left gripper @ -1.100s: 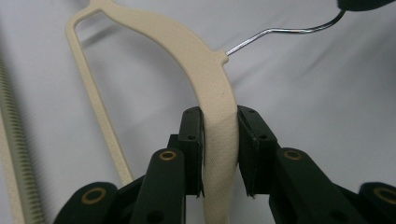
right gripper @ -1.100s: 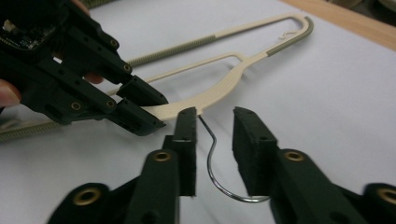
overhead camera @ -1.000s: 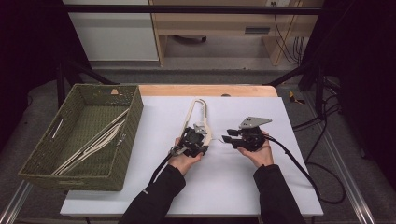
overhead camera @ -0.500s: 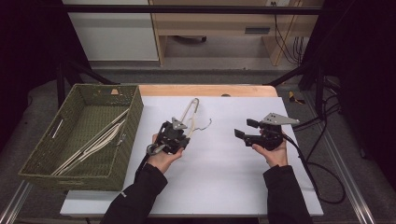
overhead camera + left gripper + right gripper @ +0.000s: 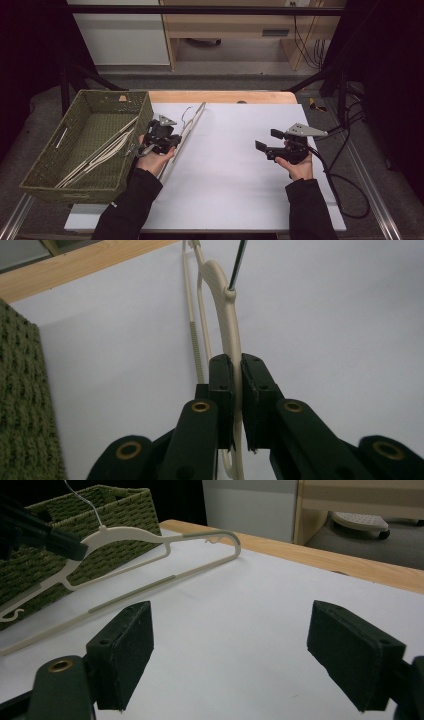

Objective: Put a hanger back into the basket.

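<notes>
High view: the left gripper (image 5: 161,136) clamps the light, stiff cream plastic hanger (image 5: 186,134) at its neck beside the green woven basket (image 5: 45,165); right gripper (image 5: 274,145) fingers stand open, having just widened, empty.

The table (image 5: 235,185) has a white top with a bare wooden strip along its far edge. A green woven basket (image 5: 50,167) rests at its left side and overhangs the left edge. The lower end of a cream hanger (image 5: 186,134) meets the white surface just right of the basket.
</notes>
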Motion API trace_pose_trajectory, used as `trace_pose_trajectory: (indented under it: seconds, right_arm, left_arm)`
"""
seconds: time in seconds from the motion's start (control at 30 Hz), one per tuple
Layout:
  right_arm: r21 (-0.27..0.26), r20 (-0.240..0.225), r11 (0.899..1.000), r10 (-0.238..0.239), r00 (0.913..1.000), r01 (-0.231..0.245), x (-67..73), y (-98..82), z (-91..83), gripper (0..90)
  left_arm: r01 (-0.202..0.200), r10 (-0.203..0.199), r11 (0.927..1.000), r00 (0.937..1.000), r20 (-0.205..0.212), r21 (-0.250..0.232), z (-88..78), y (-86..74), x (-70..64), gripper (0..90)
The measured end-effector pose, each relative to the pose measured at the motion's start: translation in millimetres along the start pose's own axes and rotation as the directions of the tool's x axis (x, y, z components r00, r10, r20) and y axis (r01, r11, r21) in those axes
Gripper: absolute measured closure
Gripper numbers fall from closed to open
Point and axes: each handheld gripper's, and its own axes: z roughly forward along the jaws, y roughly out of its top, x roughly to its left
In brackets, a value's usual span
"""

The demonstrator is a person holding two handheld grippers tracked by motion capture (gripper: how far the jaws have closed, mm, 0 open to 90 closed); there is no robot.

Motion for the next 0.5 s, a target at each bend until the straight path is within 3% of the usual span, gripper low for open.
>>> trace_pose_trajectory:
  seconds: [0.17, 0.5]
  right_arm:
    - [-0.008, 0.004, 1.000, 0.015, 0.9999, -0.015, 1.6, -3.9, -9.6, 17.3]
    - [-0.001, 0.014, 0.999, 0.047, 0.9988, -0.047, 4.8, -25.2, -36.2, 16.6]
  left_arm:
    - [0.034, -0.034, 0.9994, 0.9994, -0.004, 0.005, -1.5, -0.7, 10.1, 84.1]
    - [0.063, -0.062, 0.9979, 0.9977, -0.027, 0.018, -0.1, -0.2, 18.1, 84.8]
